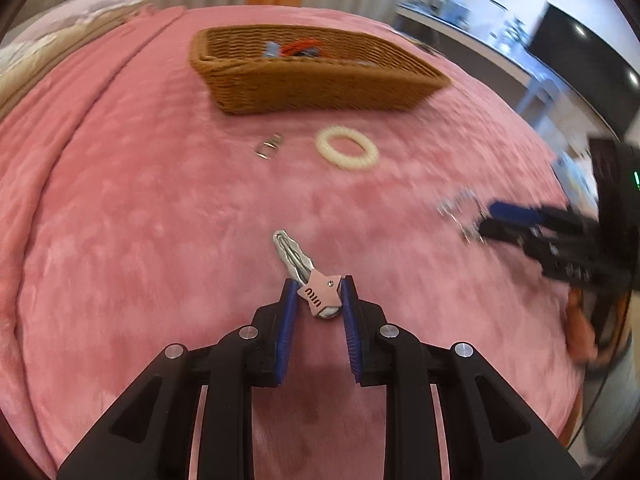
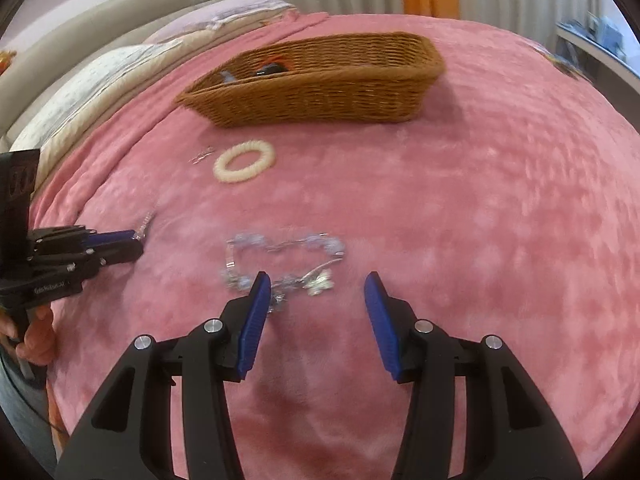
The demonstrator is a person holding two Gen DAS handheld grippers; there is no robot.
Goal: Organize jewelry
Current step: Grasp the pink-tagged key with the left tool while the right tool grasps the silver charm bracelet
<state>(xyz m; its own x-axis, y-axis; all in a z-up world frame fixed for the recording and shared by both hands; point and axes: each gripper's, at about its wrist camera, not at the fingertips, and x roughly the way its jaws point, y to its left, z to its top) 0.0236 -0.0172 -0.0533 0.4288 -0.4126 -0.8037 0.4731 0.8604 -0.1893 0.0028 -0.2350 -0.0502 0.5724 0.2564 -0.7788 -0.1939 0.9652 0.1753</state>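
Note:
My left gripper (image 1: 320, 285) is shut on a silver hair clip with a pink star (image 1: 295, 255), gripped by the star end just above the pink blanket (image 1: 160, 220). The right wrist view shows that gripper (image 2: 138, 242) at the left, the clip (image 2: 146, 222) poking out of it. My right gripper (image 2: 318, 280) stands open over a silver and pale blue bead bracelet (image 2: 280, 258), and its left finger overlaps the chain. A wicker basket (image 1: 320, 88) (image 2: 320, 96) with a few colourful items inside sits at the far side.
A cream ring-shaped hair tie (image 1: 346, 147) (image 2: 244, 160) and a small silver piece (image 1: 269, 145) (image 2: 202, 155) lie in front of the basket. Pillows (image 2: 100, 80) line the left, and a desk (image 1: 500, 40) stands beyond the bed at right. A hand (image 2: 36, 336) holds the left gripper.

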